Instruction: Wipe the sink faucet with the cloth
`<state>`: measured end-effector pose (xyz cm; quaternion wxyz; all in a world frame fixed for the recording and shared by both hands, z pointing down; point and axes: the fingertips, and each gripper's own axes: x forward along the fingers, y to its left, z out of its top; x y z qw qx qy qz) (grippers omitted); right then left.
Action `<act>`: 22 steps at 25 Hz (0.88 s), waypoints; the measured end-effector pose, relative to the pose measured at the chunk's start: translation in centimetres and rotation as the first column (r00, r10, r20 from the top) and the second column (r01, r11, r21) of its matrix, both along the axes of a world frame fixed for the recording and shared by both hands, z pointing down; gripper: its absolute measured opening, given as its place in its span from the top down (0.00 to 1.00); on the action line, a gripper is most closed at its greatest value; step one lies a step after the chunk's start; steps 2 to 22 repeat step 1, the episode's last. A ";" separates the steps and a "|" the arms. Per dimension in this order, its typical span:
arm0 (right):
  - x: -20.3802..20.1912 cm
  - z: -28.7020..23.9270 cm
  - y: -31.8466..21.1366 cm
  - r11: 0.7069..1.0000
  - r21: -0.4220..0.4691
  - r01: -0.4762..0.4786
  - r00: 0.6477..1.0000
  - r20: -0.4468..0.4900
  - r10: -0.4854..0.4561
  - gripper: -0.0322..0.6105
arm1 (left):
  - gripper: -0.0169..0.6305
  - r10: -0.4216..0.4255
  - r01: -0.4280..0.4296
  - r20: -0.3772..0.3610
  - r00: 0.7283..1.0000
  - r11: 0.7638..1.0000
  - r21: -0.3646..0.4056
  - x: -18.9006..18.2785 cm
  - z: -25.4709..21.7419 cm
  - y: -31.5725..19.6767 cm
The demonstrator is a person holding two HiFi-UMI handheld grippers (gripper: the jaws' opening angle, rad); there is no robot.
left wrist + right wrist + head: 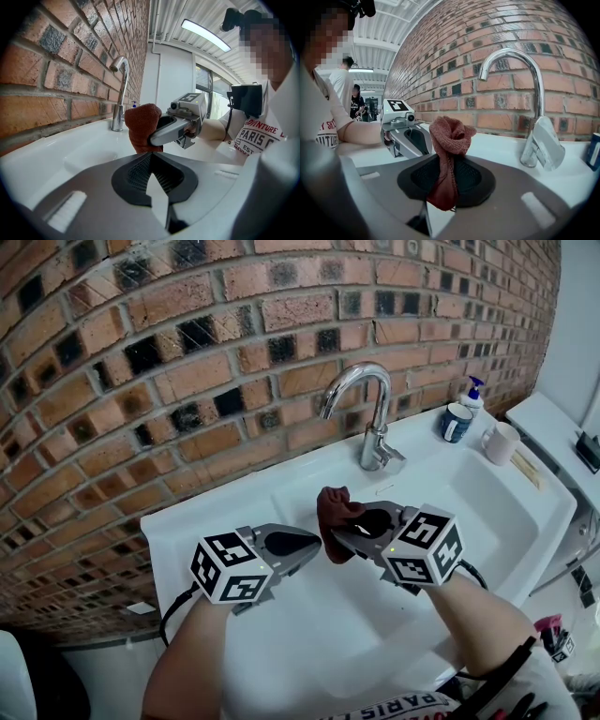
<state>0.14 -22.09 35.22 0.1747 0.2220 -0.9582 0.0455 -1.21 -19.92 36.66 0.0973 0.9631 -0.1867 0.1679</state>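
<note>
A brick wall (pixel 187 352) runs behind a white sink (pixel 216 512). The chrome faucet (pixel 373 409) rises at the far edge, and a blue cup (pixel 457 422) and a white mug (pixel 500 442) stand to its right. The cloth (pixel 335 512), a reddish-brown knit, is over the basin near the faucet but not touching it. The right gripper (pixel 447 161) pinches its lower part, and a soft bunch stands above the jaws. The left gripper (pixel 151 154) is just to the left of it, jaws together and empty. The cloth looks light, limp and grippy. The bunched top seems the best part to press around the slick spout, with the low hold kept so it doesn't slip free.
</note>
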 end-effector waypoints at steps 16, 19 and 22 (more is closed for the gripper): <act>0.0 0.0 0.0 1.000 0.000 0.001 1.000 -0.001 -0.001 0.82 | 0.96 0.000 0.000 0.000 1.000 1.000 0.000 0.0 0.0 0.0; 0.0 0.0 0.0 1.000 0.000 0.001 1.000 -0.001 -0.001 0.82 | 0.96 0.000 0.000 0.000 1.000 1.000 0.000 0.0 0.0 0.0; 0.0 0.0 0.0 1.000 0.000 0.001 1.000 -0.001 -0.001 0.82 | 0.96 0.000 0.000 0.000 1.000 1.000 0.000 0.0 0.0 0.0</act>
